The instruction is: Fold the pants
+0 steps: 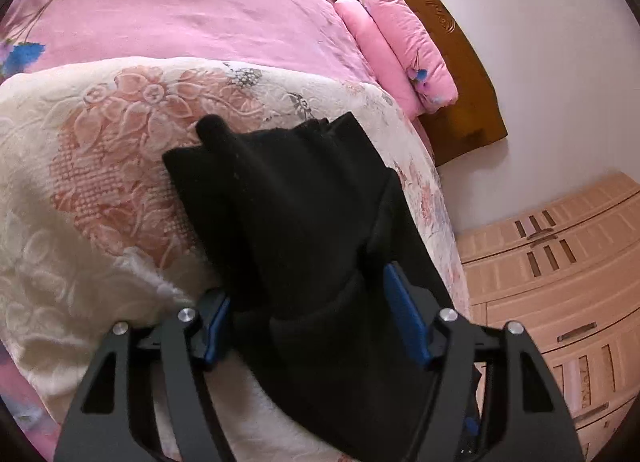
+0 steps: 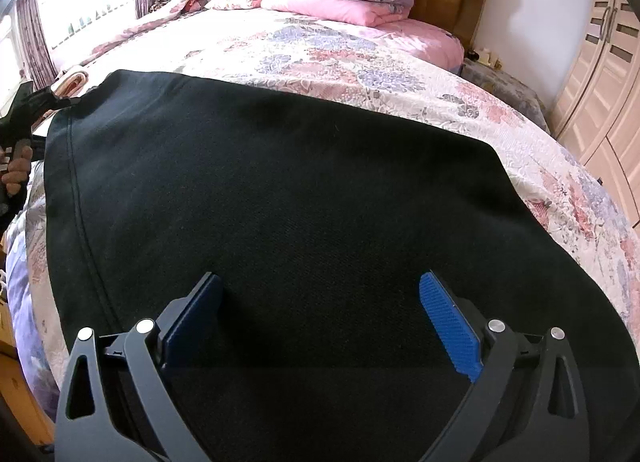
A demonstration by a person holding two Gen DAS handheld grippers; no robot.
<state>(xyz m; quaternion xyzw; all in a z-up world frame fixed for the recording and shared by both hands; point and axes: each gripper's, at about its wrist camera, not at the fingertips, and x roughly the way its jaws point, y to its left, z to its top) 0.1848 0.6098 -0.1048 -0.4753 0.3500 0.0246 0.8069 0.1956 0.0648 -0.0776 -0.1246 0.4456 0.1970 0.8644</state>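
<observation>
Now the black pants [image 2: 280, 198] lie spread flat across the floral blanket [image 2: 400, 74] on the bed, filling the middle of the right wrist view, with their far left corner up at about ten o'clock. At that corner the left gripper [image 2: 60, 100] reaches in, seen small at the picture's edge with a hand [image 2: 16, 174] behind it. From its own camera, the left gripper [image 1: 316, 322] has a bunched fold of pants [image 1: 288, 198] between its blue pads [image 1: 404, 302], the jaws partly drawn in around the cloth; whether the pads truly pinch it I cannot tell. The right gripper [image 2: 320, 322] hangs over the near edge at six o'clock, jaws spread wide, holding nothing. Judging by this, the step is taking hold of both ends for a fold. To do it well, each gripper should catch all layers at the hem, not just the top one, and the right should close before either lifts, so the cloth rises evenly without dragging the blanket.
</observation>
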